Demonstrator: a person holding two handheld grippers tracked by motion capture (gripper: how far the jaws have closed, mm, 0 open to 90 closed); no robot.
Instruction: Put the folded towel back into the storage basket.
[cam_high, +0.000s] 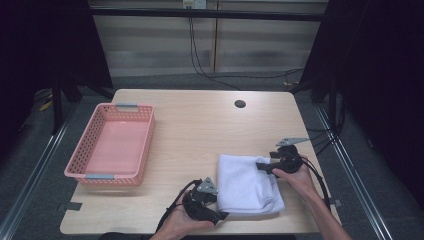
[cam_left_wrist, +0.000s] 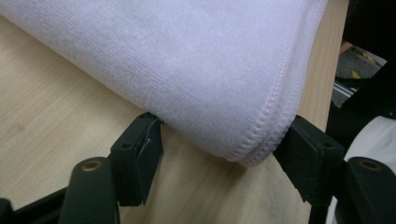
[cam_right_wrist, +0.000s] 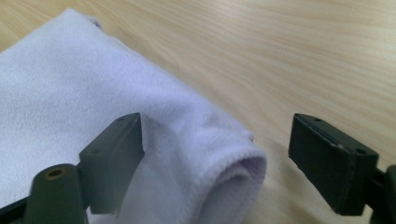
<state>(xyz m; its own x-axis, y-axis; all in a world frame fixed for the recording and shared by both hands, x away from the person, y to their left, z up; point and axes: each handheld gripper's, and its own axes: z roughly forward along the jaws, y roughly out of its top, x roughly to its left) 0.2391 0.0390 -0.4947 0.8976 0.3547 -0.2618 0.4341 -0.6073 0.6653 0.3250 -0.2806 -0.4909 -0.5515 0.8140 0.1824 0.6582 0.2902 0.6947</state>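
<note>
A folded white towel (cam_high: 247, 185) lies on the wooden table (cam_high: 200, 125) near its front right. My left gripper (cam_high: 222, 215) sits at the towel's near left corner. In the left gripper view its jaws stand wide on either side of that hemmed corner of the towel (cam_left_wrist: 187, 60), with my left gripper (cam_left_wrist: 224, 123) not squeezing the cloth. My right gripper (cam_high: 261, 166) is at the towel's far right corner. In the right gripper view the folded corner of the towel (cam_right_wrist: 70, 84) lies between the spread jaws of my right gripper (cam_right_wrist: 217, 121), one jaw over cloth, the other over bare wood.
A pink perforated basket (cam_high: 80, 175) with nothing in it stands at the table's left side. A round cable hole (cam_high: 240, 104) is near the far edge. Cables run across the floor behind the table. Bare wood lies between basket and towel.
</note>
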